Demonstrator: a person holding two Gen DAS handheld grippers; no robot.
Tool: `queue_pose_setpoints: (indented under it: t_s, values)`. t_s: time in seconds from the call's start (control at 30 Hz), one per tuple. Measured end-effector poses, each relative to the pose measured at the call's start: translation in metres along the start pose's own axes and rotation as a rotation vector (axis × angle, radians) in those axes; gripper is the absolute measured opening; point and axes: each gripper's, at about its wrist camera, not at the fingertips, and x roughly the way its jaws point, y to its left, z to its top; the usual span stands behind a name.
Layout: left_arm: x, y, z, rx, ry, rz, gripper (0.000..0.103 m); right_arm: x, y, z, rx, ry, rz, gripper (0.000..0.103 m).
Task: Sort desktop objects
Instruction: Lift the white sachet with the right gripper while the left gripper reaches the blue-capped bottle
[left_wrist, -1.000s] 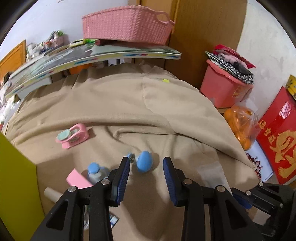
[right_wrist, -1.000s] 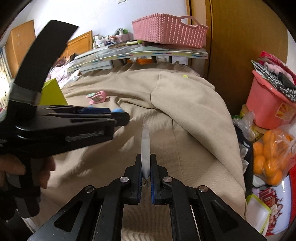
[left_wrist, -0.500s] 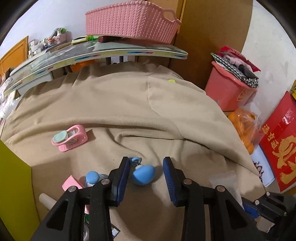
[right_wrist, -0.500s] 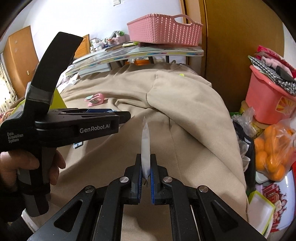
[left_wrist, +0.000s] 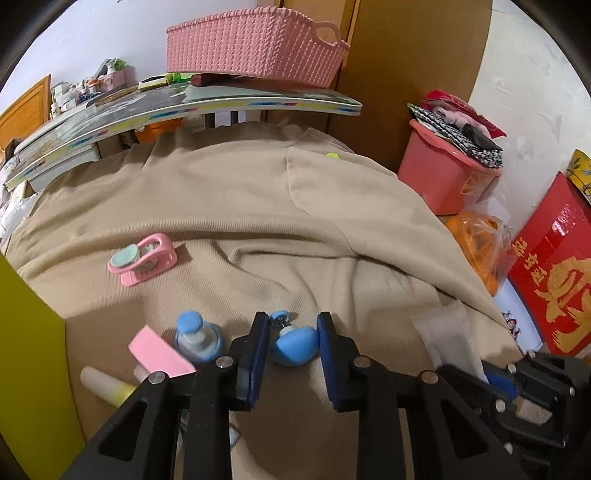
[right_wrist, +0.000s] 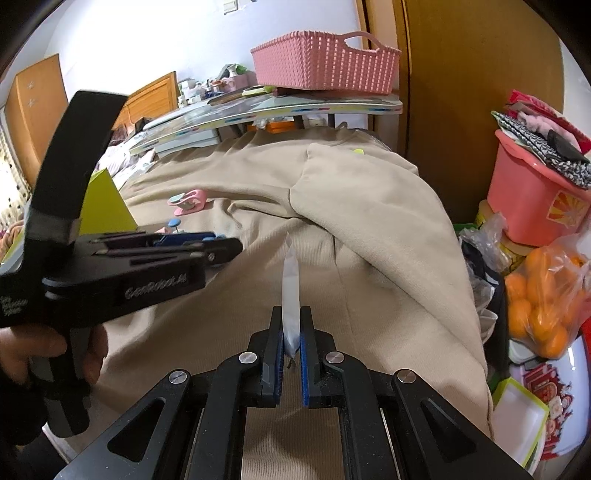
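Note:
My left gripper (left_wrist: 292, 321) is open, its blue-padded fingers on either side of a blue egg-shaped keychain (left_wrist: 294, 345) lying on the beige cloth (left_wrist: 240, 206). Left of it stand a small blue-capped bottle (left_wrist: 195, 338), a pink block (left_wrist: 160, 356) and a pale tube (left_wrist: 105, 384). A pink clip (left_wrist: 143, 260) lies farther back. My right gripper (right_wrist: 291, 314) is shut on a thin white packet (right_wrist: 290, 291) held upright above the cloth. The left gripper (right_wrist: 221, 249) shows in the right wrist view, held by a hand (right_wrist: 48, 350).
A pink basket (left_wrist: 255, 48) sits on a raised board (left_wrist: 207, 103) at the back. A yellow-green panel (left_wrist: 33, 369) stands at the left. Right of the cloth are a pink bin of clothes (left_wrist: 447, 173), a bag of oranges (right_wrist: 543, 299) and a red box (left_wrist: 554, 280).
My left gripper has moved forward and down, so the blue keychain now sits between its open fingers. The right gripper still holds the white packet in the same spot.

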Motion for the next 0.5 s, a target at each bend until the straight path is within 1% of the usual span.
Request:
queue_pose_setpoints:
  t_s: [0.17, 0.23, 0.33, 0.4, 0.5]
  values:
    - [-0.013, -0.005, -0.012, 0.013, -0.011, -0.035, 0.027, -0.003, -0.001, -0.001, 0.003, -0.002, 0.001, 0.007]
    - [-0.020, -0.009, -0.017, 0.029, -0.017, -0.041, 0.024, -0.004, 0.001, -0.001, 0.001, -0.001, 0.003, 0.007]
    - [-0.029, -0.016, -0.026, 0.065, -0.022, -0.048, 0.024, -0.006, 0.004, -0.003, -0.007, 0.000, 0.003, 0.007]
    - [-0.031, -0.016, -0.028, 0.071, -0.025, -0.047, 0.024, -0.007, 0.005, -0.004, -0.008, 0.002, 0.002, 0.007]
    - [-0.030, -0.011, -0.030, 0.050, -0.012, -0.044, 0.024, -0.008, 0.007, -0.005, -0.012, 0.004, -0.001, 0.007]
